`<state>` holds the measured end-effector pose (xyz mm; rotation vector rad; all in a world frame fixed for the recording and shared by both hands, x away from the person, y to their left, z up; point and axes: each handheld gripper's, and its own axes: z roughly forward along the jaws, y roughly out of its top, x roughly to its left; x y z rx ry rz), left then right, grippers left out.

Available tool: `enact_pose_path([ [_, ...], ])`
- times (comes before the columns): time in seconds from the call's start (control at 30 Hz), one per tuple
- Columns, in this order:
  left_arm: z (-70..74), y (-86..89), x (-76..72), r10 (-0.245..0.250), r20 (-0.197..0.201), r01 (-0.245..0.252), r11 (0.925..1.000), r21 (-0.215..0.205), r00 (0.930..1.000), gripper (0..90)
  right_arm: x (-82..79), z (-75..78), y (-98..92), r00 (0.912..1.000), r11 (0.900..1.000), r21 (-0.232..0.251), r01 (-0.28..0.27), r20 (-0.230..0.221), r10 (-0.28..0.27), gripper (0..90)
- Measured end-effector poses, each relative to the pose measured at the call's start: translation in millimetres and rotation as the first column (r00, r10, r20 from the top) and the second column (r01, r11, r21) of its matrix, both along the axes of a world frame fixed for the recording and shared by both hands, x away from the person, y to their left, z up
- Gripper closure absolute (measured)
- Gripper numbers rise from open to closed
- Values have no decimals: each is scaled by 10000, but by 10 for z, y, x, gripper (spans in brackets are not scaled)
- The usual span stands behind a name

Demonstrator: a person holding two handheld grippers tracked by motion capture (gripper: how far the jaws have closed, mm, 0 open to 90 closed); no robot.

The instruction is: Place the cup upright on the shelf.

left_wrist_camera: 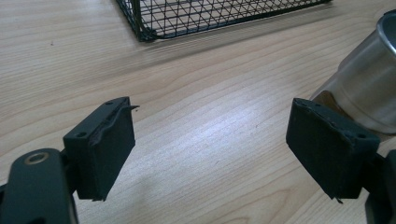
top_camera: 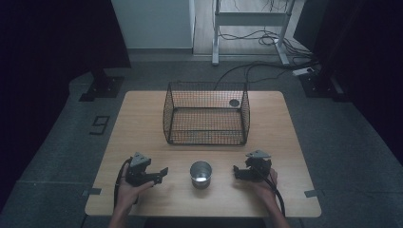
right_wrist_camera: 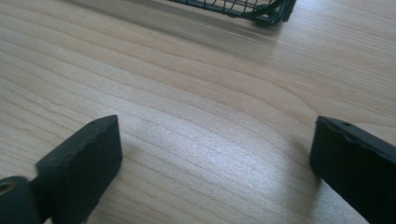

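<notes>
Between the two sets of fingers, near the front edge of the wooden worktop (top_camera: 142,118), stands an upright metal cup (top_camera: 201,174) with its open mouth up, apart from both and touched by neither. On the cup's left, the left gripper (top_camera: 162,173) rests low over the worktop in the person's left hand (top_camera: 129,186), its fingers (left_wrist_camera: 105,144) released and spread wide with bare wood between them; in the left gripper view the cup's shiny wall (left_wrist_camera: 369,88) rises just beyond the right-hand finger, outside the gap. On the cup's right, the right gripper (top_camera: 236,171) sits in the person's right hand (top_camera: 264,184), pointing toward the cup; its fingers (right_wrist_camera: 84,163) are likewise released and stand wide apart over bare wood. Beyond both sets of fingers, toward the far side of the worktop, sits a black wire mesh basket (top_camera: 206,114), open at the top; its near corner shows ahead of the fingers in the left gripper view (left_wrist_camera: 144,28) and in the right gripper view (right_wrist_camera: 266,16).
</notes>
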<state>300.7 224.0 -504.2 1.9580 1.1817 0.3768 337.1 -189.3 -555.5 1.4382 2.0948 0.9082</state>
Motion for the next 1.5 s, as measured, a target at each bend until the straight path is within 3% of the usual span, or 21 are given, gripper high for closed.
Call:
enact_pose_path([
  [0.43,22,-65,-18,-230,70,229,9997,24,9997,157,-88,95,-68,9991,9983,587,32,420,-57,81],
  [0.6,26,-85,-24,-270,69,270,9996,8,9996,157,-159,249,-149,9963,9961,884,54,851,-130,92],
  [0.73,29,-91,-27,-285,85,285,9996,-16,9996,157,-182,316,-176,9955,9937,1118,-14,948,-92,94],
  [1.07,24,-116,-28,-345,64,345,9994,21,9994,157,-298,570,-98,9880,9849,1602,-663,1483,424,106],
  [1.5,30,-115,-32,-352,66,352,9994,-8,9994,157,-446,807,202,9695,9650,1858,-1849,1954,1481,108],
])
